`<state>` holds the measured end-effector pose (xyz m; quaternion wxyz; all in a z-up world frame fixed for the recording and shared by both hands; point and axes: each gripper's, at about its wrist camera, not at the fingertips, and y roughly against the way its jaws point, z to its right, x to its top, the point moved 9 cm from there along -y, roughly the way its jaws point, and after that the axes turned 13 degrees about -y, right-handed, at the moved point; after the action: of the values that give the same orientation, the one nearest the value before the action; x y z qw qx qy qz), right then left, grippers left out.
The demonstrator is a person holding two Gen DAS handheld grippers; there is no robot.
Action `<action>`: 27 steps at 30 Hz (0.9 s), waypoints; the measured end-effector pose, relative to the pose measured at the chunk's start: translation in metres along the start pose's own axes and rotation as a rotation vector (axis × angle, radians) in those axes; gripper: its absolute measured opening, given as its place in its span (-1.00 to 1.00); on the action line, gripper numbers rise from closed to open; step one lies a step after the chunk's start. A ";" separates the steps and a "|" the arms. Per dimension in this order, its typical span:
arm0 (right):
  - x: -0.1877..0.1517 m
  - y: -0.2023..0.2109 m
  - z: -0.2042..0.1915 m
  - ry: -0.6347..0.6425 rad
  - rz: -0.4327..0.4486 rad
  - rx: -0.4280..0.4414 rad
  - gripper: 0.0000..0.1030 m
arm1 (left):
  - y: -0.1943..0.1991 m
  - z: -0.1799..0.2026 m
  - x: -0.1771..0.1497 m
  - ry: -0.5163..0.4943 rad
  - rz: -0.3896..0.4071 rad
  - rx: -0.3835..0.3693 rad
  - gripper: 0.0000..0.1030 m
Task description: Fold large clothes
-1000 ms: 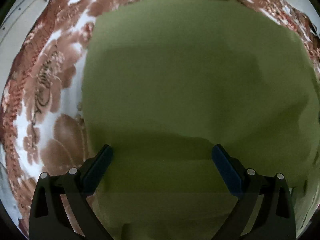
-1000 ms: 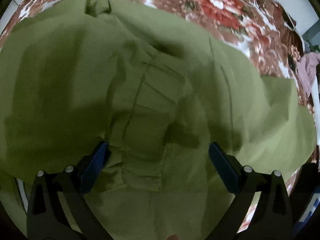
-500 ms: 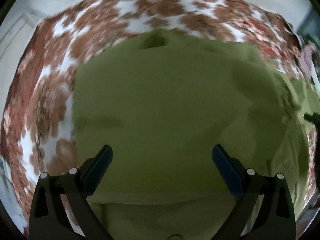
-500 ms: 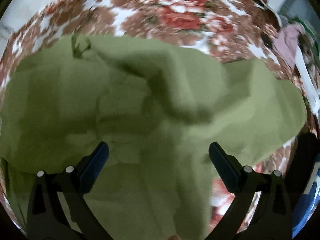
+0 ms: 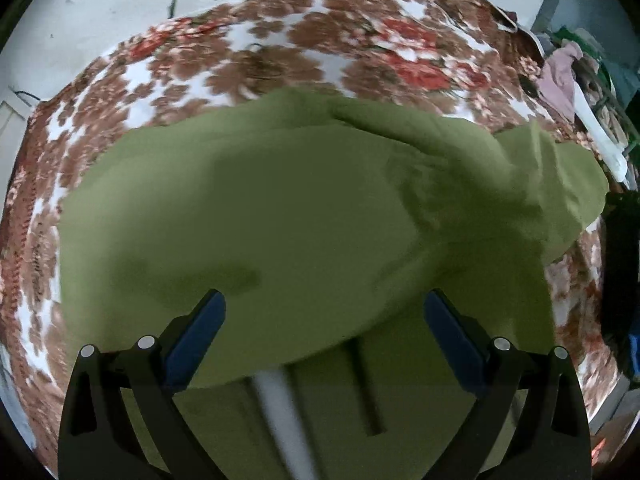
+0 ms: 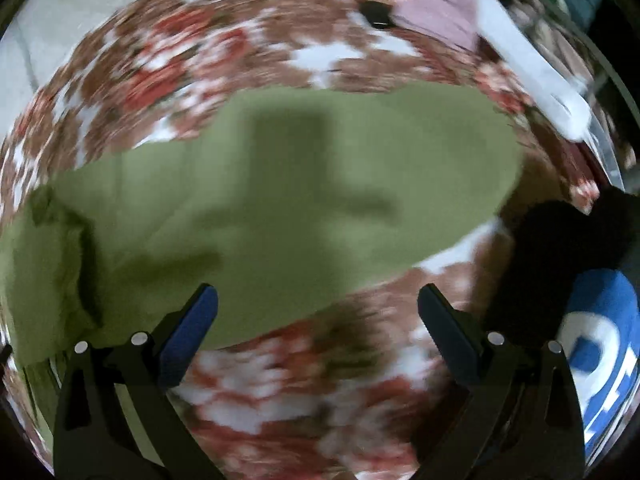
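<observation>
Two wrist cameras, both looking down from above

Each faces forward between its own spread fingers; the left sits near the green garment (image 5: 280, 208), the right views its right end (image 6: 320, 184). Both share the floral bedspread (image 5: 280, 52).

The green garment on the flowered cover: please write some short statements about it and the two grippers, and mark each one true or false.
1. The green garment lies on a floral cover. True.
2. The left gripper is shut on the garment. False: its jaws stand wide apart with nothing pinched.
3. The right gripper is open. True.
4. The garment is blue. False: it is olive green.
5. A pink cloth lies past the cover's far right edge. True.
</observation>
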<state>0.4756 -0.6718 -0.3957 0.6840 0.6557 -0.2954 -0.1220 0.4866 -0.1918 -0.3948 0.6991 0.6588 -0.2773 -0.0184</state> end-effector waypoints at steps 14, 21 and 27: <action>0.112 -0.062 0.116 -0.317 -0.105 0.099 0.91 | -0.010 0.068 0.016 -0.043 -0.060 0.058 0.90; 0.119 -0.104 0.139 -0.431 -0.188 0.149 0.91 | -0.025 0.067 0.003 0.022 -0.087 0.056 0.89; 0.132 -0.116 0.142 -0.470 -0.170 0.170 0.90 | -0.039 0.058 -0.002 0.087 -0.083 0.080 0.89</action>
<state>0.5262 -0.8750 -0.4811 0.5264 0.6869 -0.3993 -0.3028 0.4737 -0.2489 -0.4328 0.6823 0.6972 -0.2200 -0.0076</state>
